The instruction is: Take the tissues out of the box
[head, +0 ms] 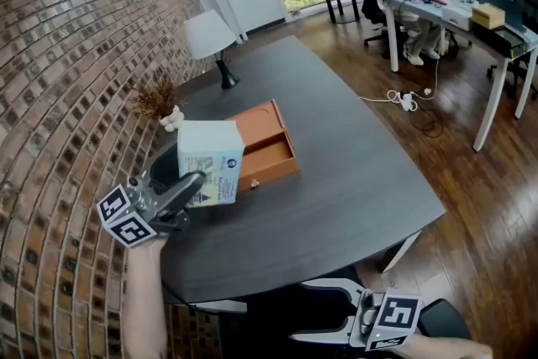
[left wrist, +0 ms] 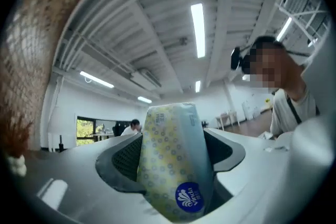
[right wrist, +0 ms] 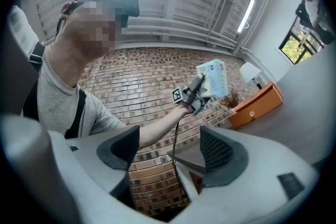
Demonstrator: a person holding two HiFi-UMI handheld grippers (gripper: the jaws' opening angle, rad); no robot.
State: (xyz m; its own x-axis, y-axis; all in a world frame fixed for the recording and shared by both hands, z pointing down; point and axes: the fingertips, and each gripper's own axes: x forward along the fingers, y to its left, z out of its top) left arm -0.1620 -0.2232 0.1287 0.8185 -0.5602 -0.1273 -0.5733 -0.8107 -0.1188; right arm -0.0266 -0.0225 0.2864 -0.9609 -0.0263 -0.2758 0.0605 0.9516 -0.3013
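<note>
A tissue pack (head: 210, 162) in pale wrapping with small yellow dots and a blue round logo hangs above the dark table (head: 336, 181). My left gripper (head: 192, 185) is shut on it; in the left gripper view the pack (left wrist: 173, 160) stands upright, filling the gap between the dark pads (left wrist: 123, 157). Just behind the pack, an open orange box (head: 267, 143) lies on the table. My right gripper (head: 324, 313) is low, near the table's front edge, open with nothing between its fingers. The right gripper view shows the pack (right wrist: 213, 77) and the orange box (right wrist: 257, 105) from below.
A white-shaded lamp (head: 210, 42) and a small vase of dried twigs (head: 160, 101) stand at the table's far left, along the brick wall (head: 59, 55). Far back, a person sits at white desks (head: 471, 13). A power strip (head: 406, 101) lies on the wooden floor.
</note>
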